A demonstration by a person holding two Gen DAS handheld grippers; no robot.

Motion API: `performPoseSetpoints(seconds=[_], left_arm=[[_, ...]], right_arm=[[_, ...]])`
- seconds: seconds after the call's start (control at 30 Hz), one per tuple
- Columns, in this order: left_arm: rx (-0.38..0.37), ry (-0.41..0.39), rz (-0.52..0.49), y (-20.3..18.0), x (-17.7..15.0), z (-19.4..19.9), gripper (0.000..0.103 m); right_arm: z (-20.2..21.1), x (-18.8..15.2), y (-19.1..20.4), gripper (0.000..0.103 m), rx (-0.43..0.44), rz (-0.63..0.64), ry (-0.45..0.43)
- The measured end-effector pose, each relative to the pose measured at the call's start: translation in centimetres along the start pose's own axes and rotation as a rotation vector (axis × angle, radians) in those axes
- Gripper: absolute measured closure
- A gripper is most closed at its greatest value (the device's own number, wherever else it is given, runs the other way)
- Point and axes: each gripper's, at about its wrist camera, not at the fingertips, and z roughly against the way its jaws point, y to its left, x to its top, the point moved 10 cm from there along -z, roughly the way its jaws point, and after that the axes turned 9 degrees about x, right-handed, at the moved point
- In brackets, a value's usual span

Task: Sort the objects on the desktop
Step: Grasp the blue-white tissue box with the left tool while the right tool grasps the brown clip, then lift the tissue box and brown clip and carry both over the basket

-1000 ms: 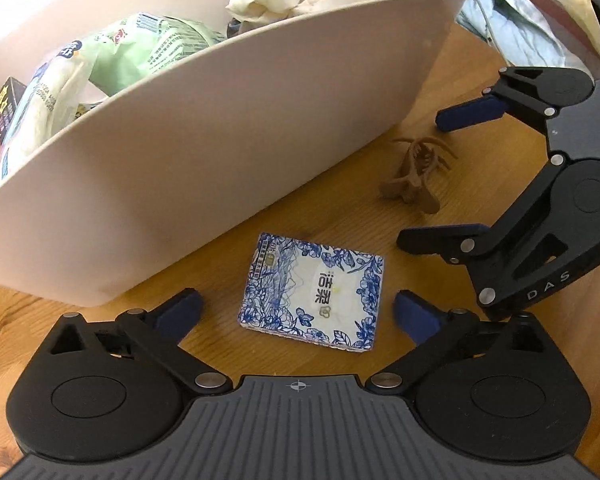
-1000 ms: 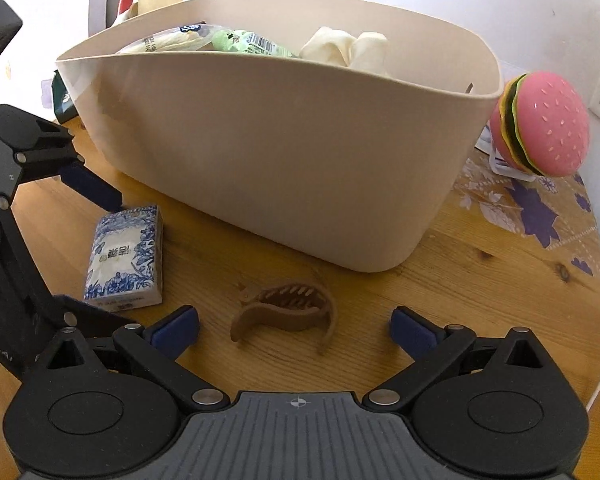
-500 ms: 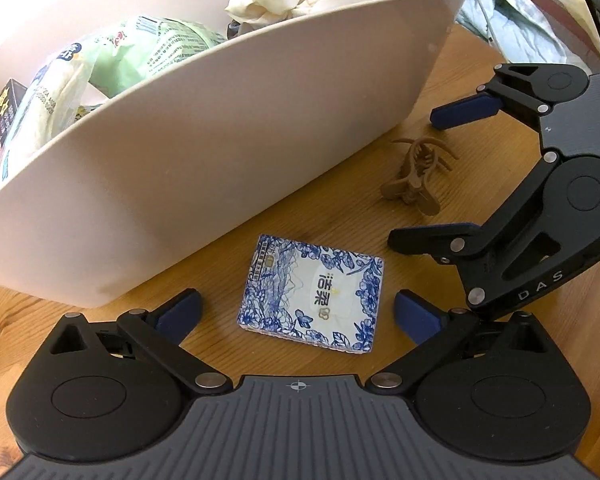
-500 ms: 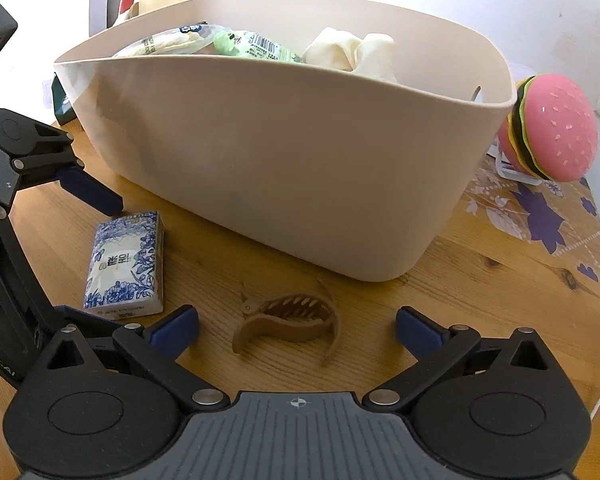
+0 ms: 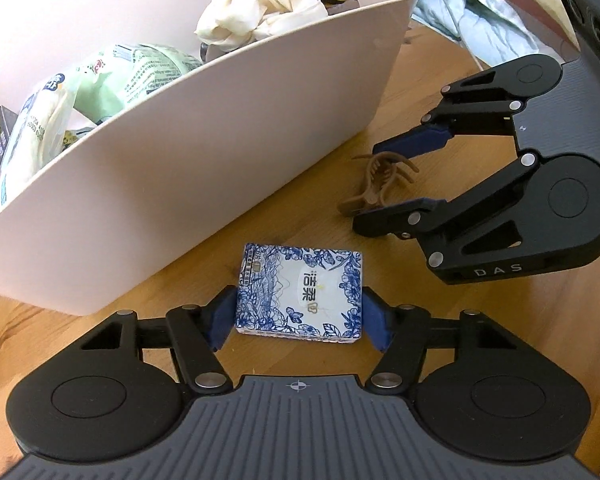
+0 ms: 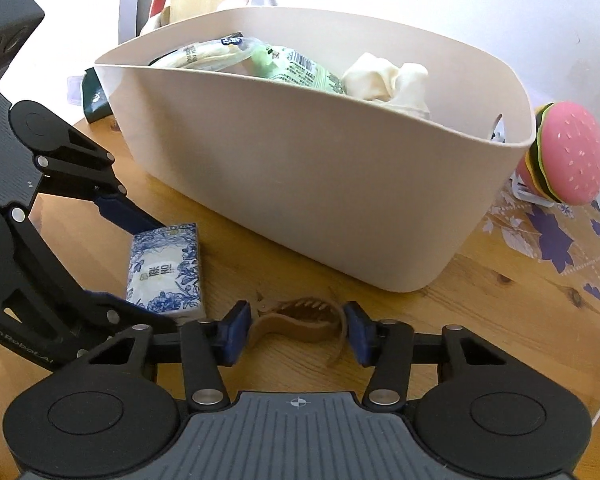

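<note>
A blue-and-white floral tissue pack (image 5: 300, 292) lies on the wooden table in front of the beige basket (image 5: 220, 148). My left gripper (image 5: 298, 316) is shut on the pack, a blue pad against each side. It also shows in the right wrist view (image 6: 166, 270). A brown hair claw clip (image 6: 300, 320) lies on the table to its right. My right gripper (image 6: 296, 330) is shut on the clip, pads touching both ends. The clip also shows in the left wrist view (image 5: 376, 184) between the right gripper's fingers (image 5: 416, 140).
The basket (image 6: 320, 200) holds green-and-white snack bags (image 5: 100, 88), a crumpled cream cloth (image 5: 256, 16) and a dark box. A pink burger toy (image 6: 568, 160) sits on a floral mat at the right. Bedding lies beyond the table's far edge.
Both grippers moved forward and closed: the left one around the tissue pack, the right one around the hair clip. Both were wide open before.
</note>
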Motion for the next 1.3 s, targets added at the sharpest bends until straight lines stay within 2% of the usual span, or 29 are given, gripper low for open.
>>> performPoseSetpoints(seconds=[0.13,0.2,0.3,0.67,0.73,0.97,1.3], left_arm=[[-0.004,0.018,0.017,0.3,-0.3,0.3,0.038],[-0.001,0.015,0.016,1.8,1.7,-0.1,0.038],[0.001,0.002,0.013,2.3,1.9,0.8,0.038],[0.036,-0.074,0.03,5.7,3.6,5.2,0.038],[0.049,-0.089,0.034,5.8,3.1,6.3,0.038],[0.096,-0.15,0.055,7.0,2.1,11.2,0.038],[0.177,-0.25,0.112,10.4,6.0,14.7,0.038]], right_arm=[[0.5,-0.4,0.6,0.055,0.007,0.0,0.012],[0.8,-0.7,1.0,0.055,0.014,0.002,0.021],[1.7,-0.3,0.0,0.055,0.026,0.024,0.015],[8.0,2.0,-0.7,0.055,0.052,0.064,-0.053],[9.8,1.9,-1.1,0.055,0.051,0.072,-0.068],[11.5,4.7,-0.2,0.055,0.045,0.1,-0.132],[13.2,9.5,-0.7,0.055,0.028,0.127,-0.233]])
